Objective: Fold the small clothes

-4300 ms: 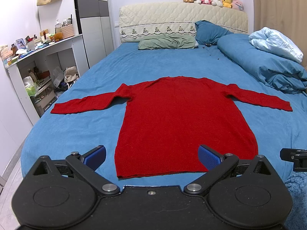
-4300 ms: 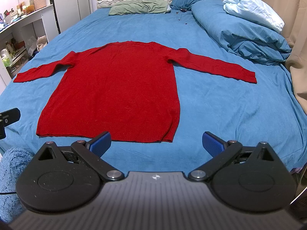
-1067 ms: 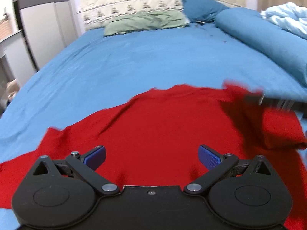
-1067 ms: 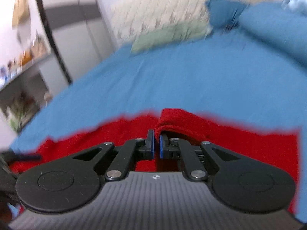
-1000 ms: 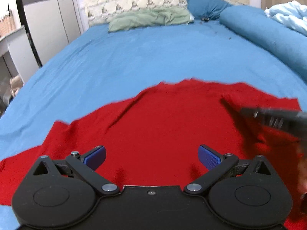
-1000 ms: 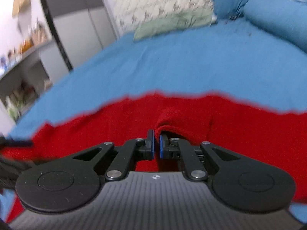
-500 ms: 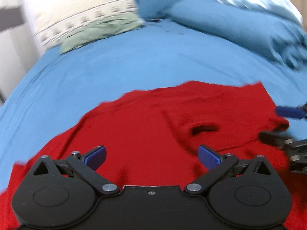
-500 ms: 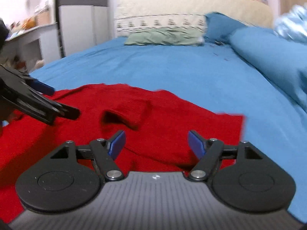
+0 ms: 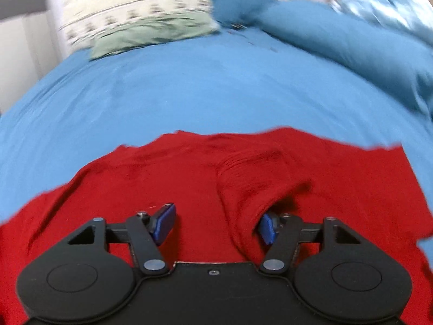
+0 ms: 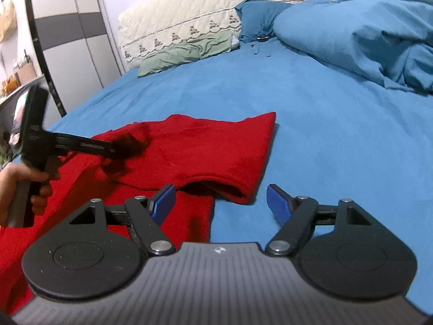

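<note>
While the red knitted sweater (image 9: 189, 178) lay on the blue-sheeted bed (image 10: 338, 124), its right sleeve folded across the body, the left hand-held gripper (image 9: 216, 226) straddled the cuff, half open; the right hand-held gripper (image 10: 220, 201) hovered open, empty.

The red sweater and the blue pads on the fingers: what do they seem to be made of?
The red sweater looks like a soft, matte knit, maybe wool or acrylic: ribbed rows show on the folded-in sleeve. The blue pads look like rubber or soft plastic, with fine grooves; the exact material cannot be told.
</note>
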Motion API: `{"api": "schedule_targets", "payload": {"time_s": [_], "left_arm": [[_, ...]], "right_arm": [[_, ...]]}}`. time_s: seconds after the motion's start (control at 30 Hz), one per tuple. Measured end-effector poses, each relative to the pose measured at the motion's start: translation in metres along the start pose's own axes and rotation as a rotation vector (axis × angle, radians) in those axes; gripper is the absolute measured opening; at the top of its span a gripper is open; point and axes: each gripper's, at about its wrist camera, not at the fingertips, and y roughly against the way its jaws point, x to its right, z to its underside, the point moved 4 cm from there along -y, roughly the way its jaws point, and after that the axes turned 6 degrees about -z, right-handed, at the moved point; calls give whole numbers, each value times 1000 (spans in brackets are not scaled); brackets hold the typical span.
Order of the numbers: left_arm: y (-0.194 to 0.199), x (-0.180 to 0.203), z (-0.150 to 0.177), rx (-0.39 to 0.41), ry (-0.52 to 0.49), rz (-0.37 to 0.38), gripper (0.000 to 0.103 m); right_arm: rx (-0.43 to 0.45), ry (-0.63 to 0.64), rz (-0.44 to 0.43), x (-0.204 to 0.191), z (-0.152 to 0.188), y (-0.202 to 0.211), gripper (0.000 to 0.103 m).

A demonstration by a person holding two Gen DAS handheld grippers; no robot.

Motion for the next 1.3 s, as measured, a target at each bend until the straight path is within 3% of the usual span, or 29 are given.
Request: {"api": "schedule_targets", "payload": {"time_s": [0.1, 0.27, 0.3, 0.33, 0.37, 0.4, 0.6, 0.8, 0.9, 1.03, 1.3], "left_arm": [[-2, -20, 7, -11, 90, 30, 64], [-2, -23, 17, 3, 84, 117, 63], [-3, -24, 16, 8, 89, 127, 53], [-2, -25, 16, 9, 101, 131, 34], [-2, -25, 14, 10, 114, 128, 25], [-1, -27, 13, 14, 126, 122, 7], [35, -45, -12, 161, 169, 97, 6], [81, -100, -7, 278, 169, -83, 6], [84, -126, 14, 264, 179, -140, 6], [68, -142, 32, 197, 221, -162, 6], [86, -174, 53, 251, 316, -224, 6]], "right_arm": [[0, -43, 3, 2, 0, -8, 90], [-15, -84, 2, 7, 3, -13, 90], [-19, -81, 3, 7, 4, -14, 91], [-24, -74, 5, 6, 4, -14, 92], [-28, -67, 8, 5, 4, -15, 95], [-33, -59, 13, 3, 3, -16, 97], [-84, 21, 64, -11, -3, -33, 98], [-127, 87, 96, -27, -9, -57, 98], [-153, 159, 112, -40, -9, -73, 98], [-178, 229, 137, -55, -11, -92, 98], [-170, 266, 207, -59, -22, -105, 98]]}}
